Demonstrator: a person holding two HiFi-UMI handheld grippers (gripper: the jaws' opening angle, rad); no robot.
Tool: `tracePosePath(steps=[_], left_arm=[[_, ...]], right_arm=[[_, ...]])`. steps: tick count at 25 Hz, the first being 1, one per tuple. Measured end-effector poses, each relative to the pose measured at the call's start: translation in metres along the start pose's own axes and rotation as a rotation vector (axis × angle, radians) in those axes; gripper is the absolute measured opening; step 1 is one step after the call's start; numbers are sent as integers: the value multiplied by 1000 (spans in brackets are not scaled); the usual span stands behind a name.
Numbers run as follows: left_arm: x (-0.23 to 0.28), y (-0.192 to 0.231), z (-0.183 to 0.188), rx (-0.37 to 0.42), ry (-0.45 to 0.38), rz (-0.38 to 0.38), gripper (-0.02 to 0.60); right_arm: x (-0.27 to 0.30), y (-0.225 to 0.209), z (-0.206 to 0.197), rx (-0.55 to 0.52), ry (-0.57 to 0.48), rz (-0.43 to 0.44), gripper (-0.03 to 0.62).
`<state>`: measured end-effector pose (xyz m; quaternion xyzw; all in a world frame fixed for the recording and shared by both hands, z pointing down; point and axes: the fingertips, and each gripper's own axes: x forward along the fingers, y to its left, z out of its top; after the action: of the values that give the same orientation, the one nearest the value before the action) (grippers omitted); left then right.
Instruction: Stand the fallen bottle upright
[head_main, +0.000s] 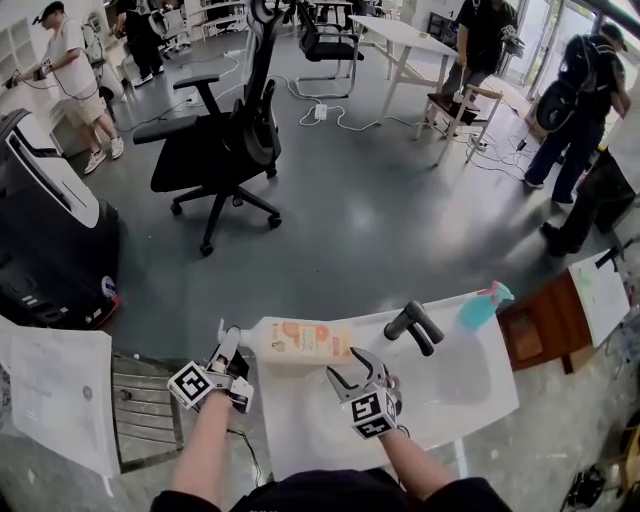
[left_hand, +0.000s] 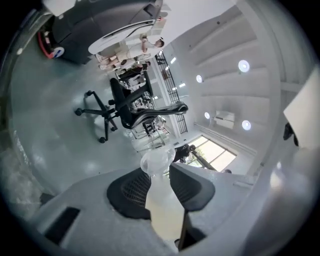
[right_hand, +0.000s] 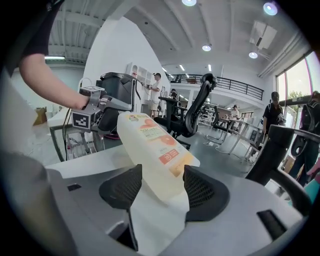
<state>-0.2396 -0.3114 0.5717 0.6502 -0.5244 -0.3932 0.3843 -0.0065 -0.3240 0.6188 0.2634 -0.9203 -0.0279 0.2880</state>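
Bottle (head_main: 300, 340) is on the white table (head_main: 450, 400), towards its left end, not upright yet. It is tilted: the neck end points at the left gripper and sits higher than the base, and the base end is down by the right gripper.

Left gripper (head_main: 228, 350): jaws narrow, clamped on the bottle's neck just under the clear cap (left_hand: 157, 161). Right gripper (head_main: 340, 364): jaws wide, pads either side of the lower body near the base. No squeeze is visible, so it reads as a loose cage, not a grip.

Step in hand, as judged: pivot the bottle about its base edge until it stands.

How to do it well:
- Left gripper carries the neck up and over the base in an arc (straight up would likely drag the base across the table).
- Right gripper acts as a stop for the base, light contact at most. Squeezing a probably soft plastic body could bow it and leave it rocking.
- The neck is small and round, so the bottle may swing in the pads. Go slow near vertical.
- Release order: base flat first, right gripper backs off, then left opens.
- Clearance: black handle (head_main: 415, 325) and teal spray bottle (head_main: 483, 305) lie well apart to the right, no conflict expected.
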Motion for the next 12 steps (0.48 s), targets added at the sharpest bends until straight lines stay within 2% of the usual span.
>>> tracePosePath(steps=[3, 7, 10, 12], left_arm=[[23, -31, -1, 63, 51, -37, 121], [42, -50, -7, 143, 110, 3, 120], [53, -64, -10, 255, 160, 35, 118], [62, -77, -11, 350, 195, 30, 118]], right_arm=[[-2, -7, -5, 40, -5, -17, 252], [-5, -16, -10, 92, -12, -42, 252], [-8, -21, -16, 149, -25, -47, 244], [-11, -23, -17, 167, -32, -47, 244]])
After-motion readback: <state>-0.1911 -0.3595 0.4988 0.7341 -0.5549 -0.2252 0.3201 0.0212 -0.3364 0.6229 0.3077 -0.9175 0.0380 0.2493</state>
